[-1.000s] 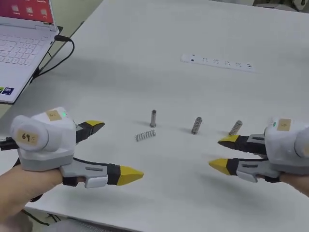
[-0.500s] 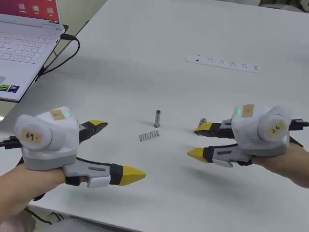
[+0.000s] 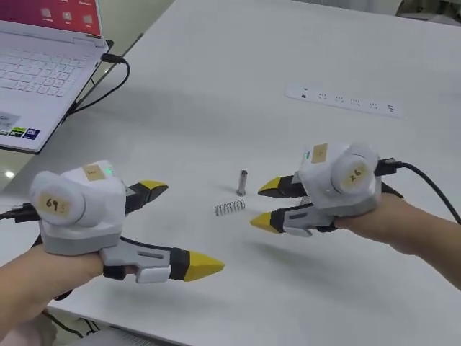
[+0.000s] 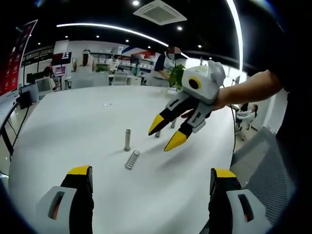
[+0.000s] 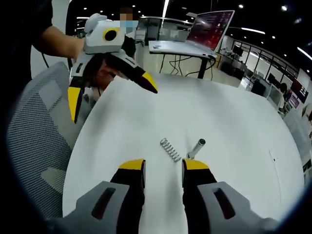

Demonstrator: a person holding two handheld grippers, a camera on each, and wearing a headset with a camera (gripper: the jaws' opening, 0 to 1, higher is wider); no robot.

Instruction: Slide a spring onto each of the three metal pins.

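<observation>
A bare metal pin (image 3: 242, 182) stands upright mid-table, and a loose spring (image 3: 230, 207) lies flat just in front of it. My right gripper (image 3: 265, 204) is open, its yellow tips just right of the spring and pin, nothing between them. Its own view shows the spring (image 5: 170, 149) and the pin (image 5: 196, 147) just ahead of its jaws (image 5: 164, 165). My left gripper (image 3: 180, 227) is wide open and empty at the near left, well short of the spring. In the left gripper view, the pin (image 4: 127, 139), the spring (image 4: 132, 159) and the right gripper (image 4: 165, 132) are ahead.
An open laptop (image 3: 43, 65) with a black cable (image 3: 108, 79) sits at the far left. A white power strip (image 3: 342, 101) lies at the back right. The table's front edge runs just below the left gripper. A mesh chair (image 5: 34, 146) stands off the table.
My right gripper has moved left from the right edge to beside the loose spring, and now covers the two spring-covered pins. The left gripper has hardly moved.
</observation>
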